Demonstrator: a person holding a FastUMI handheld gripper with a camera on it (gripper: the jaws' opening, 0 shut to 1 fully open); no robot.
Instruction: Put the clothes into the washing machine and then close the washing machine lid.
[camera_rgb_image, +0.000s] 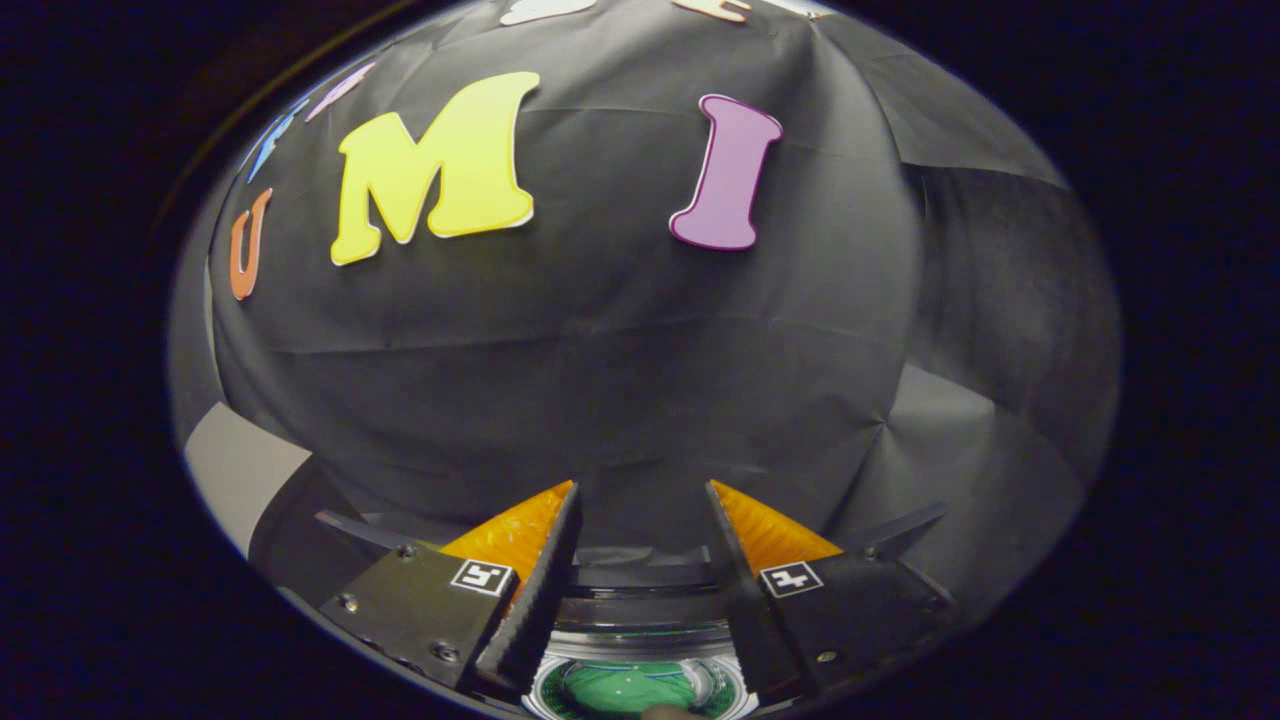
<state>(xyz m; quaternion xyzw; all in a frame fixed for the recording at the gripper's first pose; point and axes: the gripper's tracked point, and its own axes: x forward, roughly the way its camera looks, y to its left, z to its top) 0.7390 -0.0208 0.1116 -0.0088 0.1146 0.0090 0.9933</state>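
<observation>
Nearest to us is the tool (640, 520), its two fingers standing apart with nothing between them, the tips aimed at the black cloth wall (600, 360) of the booth. Between the finger bases and just below them we see a round opening with a pale rim and a transparent edge, which we take to be the small top-loading washing machine (640, 650). Inside it lies a green piece of fabric (625, 688), with a small brownish patch at its near edge that we cannot identify. A curved clear band just ahead of the opening may be the raised lid (640, 600), though we cannot tell for sure.

We judge that the clothes are already in the drum and that closing the lid is what remains. The risks follow from how we sit: the tool looks over the machine rather than at it, so the lid's edge is poorly seen. We could push it from a bad angle and have the tips slip off the smooth clear plastic. Fabric bulging near the rim could catch under the lid and keep it from seating. A hard shove might also slide the light machine along the tabletop (235, 470), whose pale surface shows beyond the left finger.
</observation>
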